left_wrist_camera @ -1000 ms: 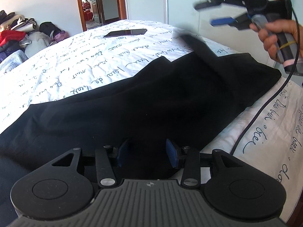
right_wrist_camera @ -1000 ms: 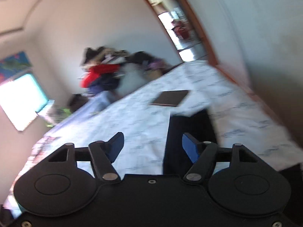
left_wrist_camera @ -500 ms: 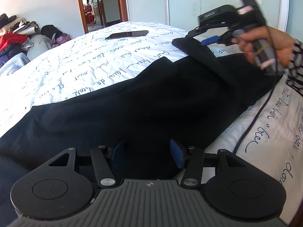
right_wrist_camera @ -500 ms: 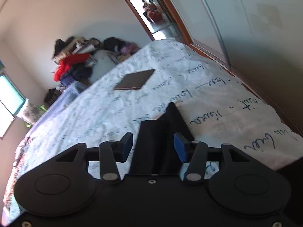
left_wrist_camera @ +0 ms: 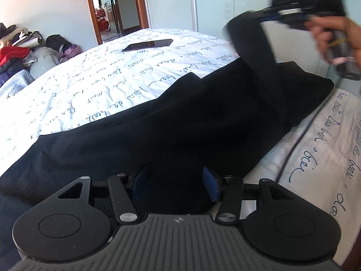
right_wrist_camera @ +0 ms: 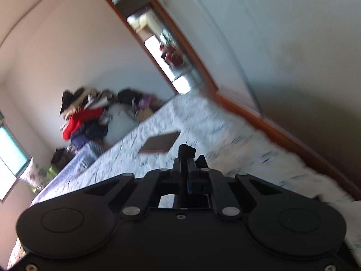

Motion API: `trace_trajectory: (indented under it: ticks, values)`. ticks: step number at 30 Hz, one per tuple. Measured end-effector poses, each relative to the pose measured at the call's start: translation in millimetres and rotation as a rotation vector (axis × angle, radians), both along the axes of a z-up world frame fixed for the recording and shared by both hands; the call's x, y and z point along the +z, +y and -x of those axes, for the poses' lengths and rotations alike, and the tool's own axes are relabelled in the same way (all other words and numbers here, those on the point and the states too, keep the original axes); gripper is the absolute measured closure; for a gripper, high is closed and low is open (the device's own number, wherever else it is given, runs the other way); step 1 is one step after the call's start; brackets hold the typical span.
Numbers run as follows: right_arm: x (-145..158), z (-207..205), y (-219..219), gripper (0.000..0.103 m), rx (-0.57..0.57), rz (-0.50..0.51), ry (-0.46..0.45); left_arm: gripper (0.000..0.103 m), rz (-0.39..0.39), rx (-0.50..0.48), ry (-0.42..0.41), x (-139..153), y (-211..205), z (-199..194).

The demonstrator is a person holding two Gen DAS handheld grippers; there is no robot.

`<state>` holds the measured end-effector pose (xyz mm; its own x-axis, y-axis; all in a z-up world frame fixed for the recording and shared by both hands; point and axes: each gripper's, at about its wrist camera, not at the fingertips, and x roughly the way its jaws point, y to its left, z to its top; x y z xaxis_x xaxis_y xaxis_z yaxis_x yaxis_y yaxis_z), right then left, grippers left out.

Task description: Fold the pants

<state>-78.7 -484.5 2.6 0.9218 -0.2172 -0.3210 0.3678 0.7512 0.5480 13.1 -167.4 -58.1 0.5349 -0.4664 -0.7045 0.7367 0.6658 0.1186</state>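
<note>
- Bed [left_wrist_camera: 94, 90]: white cover with handwritten-script print, fills most of the left wrist view.
- Black pants [left_wrist_camera: 180, 124]: spread flat across the near side of the bed, 1 end lifted off it at the far right.
- Right claw [left_wrist_camera: 259, 18]: just closed, clenched on that lifted end, held up by a hand [left_wrist_camera: 334, 33]; the strip hangs down to the rest.
- Left claw [left_wrist_camera: 174, 183]: released, low over the near fabric, cloth between its fingers.
- Phone [left_wrist_camera: 147, 44]: dark, flat on the far bed.
</note>
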Motion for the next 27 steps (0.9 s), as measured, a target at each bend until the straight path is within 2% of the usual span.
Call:
trace_trajectory:
  ticks: [3, 5, 8, 11, 13, 15, 19, 21, 22, 23, 25, 26, 27]
  values:
    - [1, 53, 2, 0.097, -0.095, 0.001, 0.0, 0.046, 0.005, -0.005, 0.01, -1, 0, 0]
    - [-10, 83, 1, 0.097, -0.156, -0.01, 0.038, 0.046, 0.003, -0.006, 0.012, -3, -1, 0]
    - [-35, 115, -5, 0.097, -0.215, -0.094, 0.095, 0.046, 0.004, -0.011, 0.019, -2, -1, -2]
    - [-51, 131, -6, 0.101, -0.246, -0.148, 0.121, 0.046, 0.003, -0.015, 0.027, -1, -2, -3]
    - [-52, 138, -3, 0.101, -0.249, -0.168, 0.105, 0.046, 0.002, -0.014, 0.027, 0, -2, -3]
    - [-47, 139, -1, 0.101, -0.241, -0.147, 0.109, 0.045, 0.002, -0.015, 0.025, 1, -1, -3]
    - [-46, 132, 7, 0.097, -0.266, -0.056, 0.205, 0.046, 0.004, -0.008, 0.024, 2, 1, -2]
    - [-46, 135, 9, 0.096, -0.32, -0.036, 0.219, 0.045, 0.018, -0.003, 0.022, 5, 3, -1]
    - [-42, 135, 13, 0.096, -0.328, 0.007, 0.222, 0.045, 0.032, -0.005, 0.018, 8, 4, 0]
    - [-37, 131, 22, 0.096, -0.301, 0.086, 0.233, 0.045, 0.042, -0.006, 0.014, 10, 5, 1]
    - [-29, 112, 46, 0.096, -0.152, 0.267, 0.284, 0.044, 0.052, -0.003, 0.005, 14, 5, 1]
    - [-27, 100, 62, 0.089, -0.052, 0.359, 0.309, 0.043, 0.052, -0.001, 0.003, 15, 4, 0]
    - [-27, 90, 79, 0.075, 0.042, 0.457, 0.333, 0.043, 0.049, 0.0, 0.003, 15, 2, 0]
